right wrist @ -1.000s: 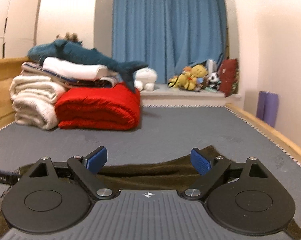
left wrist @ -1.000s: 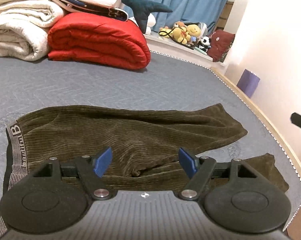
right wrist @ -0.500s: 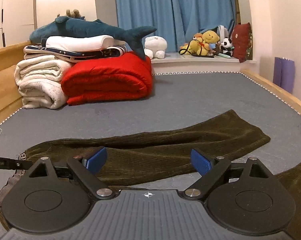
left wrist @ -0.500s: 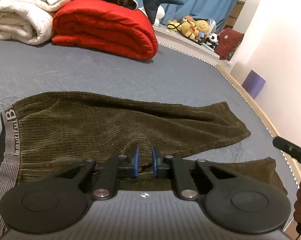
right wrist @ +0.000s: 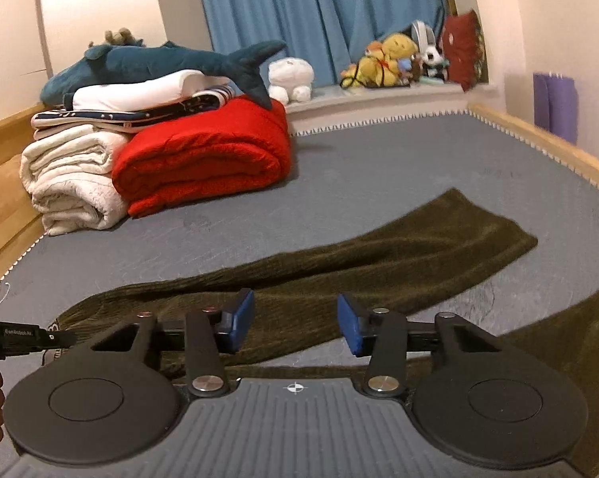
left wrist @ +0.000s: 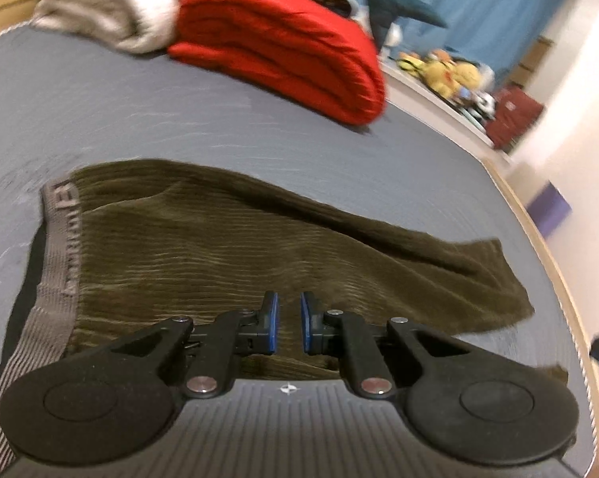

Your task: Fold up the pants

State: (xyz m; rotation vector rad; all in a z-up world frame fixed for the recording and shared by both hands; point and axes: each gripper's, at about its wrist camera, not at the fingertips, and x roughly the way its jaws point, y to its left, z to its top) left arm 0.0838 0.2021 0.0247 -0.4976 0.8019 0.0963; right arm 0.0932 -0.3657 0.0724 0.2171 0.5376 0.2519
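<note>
Dark olive corduroy pants point(left wrist: 227, 247) lie flat on the grey bed, grey waistband point(left wrist: 60, 247) at the left, legs running right. My left gripper point(left wrist: 288, 324) hovers over the crotch area, its blue pads nearly closed with a narrow gap; I cannot see cloth between them. In the right wrist view the pants point(right wrist: 379, 263) stretch across, the far leg's hem at the right. My right gripper point(right wrist: 295, 320) is open and empty above the gap between the two legs. The near leg point(right wrist: 570, 330) shows at the lower right.
A red folded quilt point(right wrist: 203, 163), white blankets point(right wrist: 72, 175) and a plush shark point(right wrist: 160, 59) are stacked at the bed's far left. Stuffed toys point(right wrist: 395, 59) line the window sill. The wooden bed rail point(right wrist: 546, 139) runs along the right.
My left gripper closed from wide open to nearly shut and swung left over the pants. My right gripper rose, tilted down and narrowed its opening somewhat.
</note>
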